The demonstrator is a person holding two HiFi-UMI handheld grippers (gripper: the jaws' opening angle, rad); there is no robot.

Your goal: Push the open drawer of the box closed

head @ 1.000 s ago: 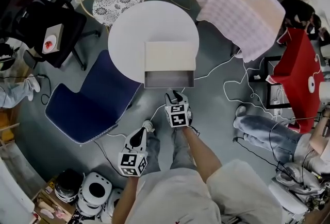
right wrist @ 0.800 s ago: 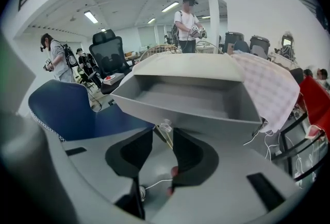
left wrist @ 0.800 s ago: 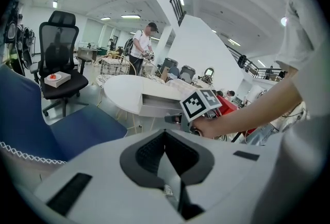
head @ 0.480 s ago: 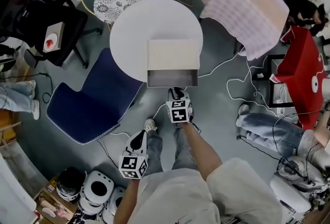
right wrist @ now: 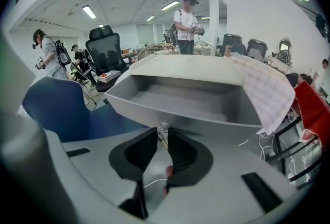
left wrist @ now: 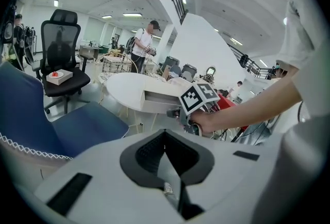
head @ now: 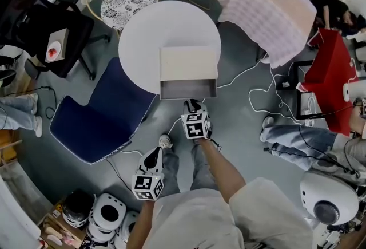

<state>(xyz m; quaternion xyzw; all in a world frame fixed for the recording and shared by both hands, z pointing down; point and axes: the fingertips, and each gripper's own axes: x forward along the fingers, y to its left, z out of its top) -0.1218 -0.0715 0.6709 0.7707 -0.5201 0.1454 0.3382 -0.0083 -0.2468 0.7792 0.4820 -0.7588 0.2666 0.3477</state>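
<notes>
Drawer (head: 187, 90) stands pulled out of the box (head: 189, 62) at the near edge of the round white bench (head: 146, 36); its tray is bare inside. The right claw (head: 195, 106) has its tips at the drawer's front wall, jaws drawn in to a narrow slit, gripping nothing I can make out. The left claw (head: 155, 152) hangs well back, jaws together, empty. A second ago the right claw gaped wider, just short of the drawer.

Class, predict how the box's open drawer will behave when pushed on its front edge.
The drawer looks empty and thin-walled, so it is probably light and easy to slide. The box rests near the table's edge; it might shift too.
</notes>
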